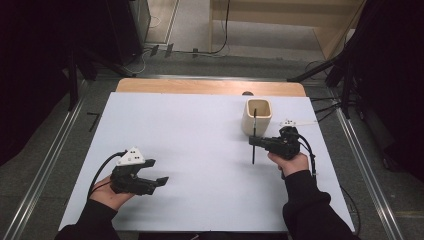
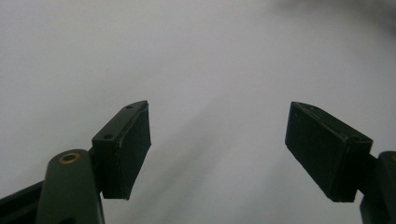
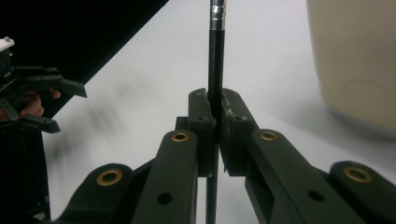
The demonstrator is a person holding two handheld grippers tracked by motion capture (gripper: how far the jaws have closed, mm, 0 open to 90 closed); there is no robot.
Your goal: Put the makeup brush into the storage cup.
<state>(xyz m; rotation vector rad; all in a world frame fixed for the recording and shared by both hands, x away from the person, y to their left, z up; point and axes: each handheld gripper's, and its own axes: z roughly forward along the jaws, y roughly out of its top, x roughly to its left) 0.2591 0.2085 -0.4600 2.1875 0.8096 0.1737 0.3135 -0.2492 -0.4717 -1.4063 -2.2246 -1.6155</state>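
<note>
High view: white table (image 1: 200, 150), dark room; left hand-held gripper (image 1: 156, 172) wide, right hand-held gripper (image 1: 256, 142) clamping black pen (image 1: 253, 150).

Surface: a table (image 1: 190, 130) with a pale, white-blue top, plain and matte.
Far edge: a strip of bare light wood (image 1: 210, 87) runs along it, beyond the pale top.
On it: a cream, square-mouthed cup (image 1: 257, 116) stands upright near the far right corner, just inside the wood strip.
Cup contents: cannot tell.
Left half: bare pale surface.
</note>
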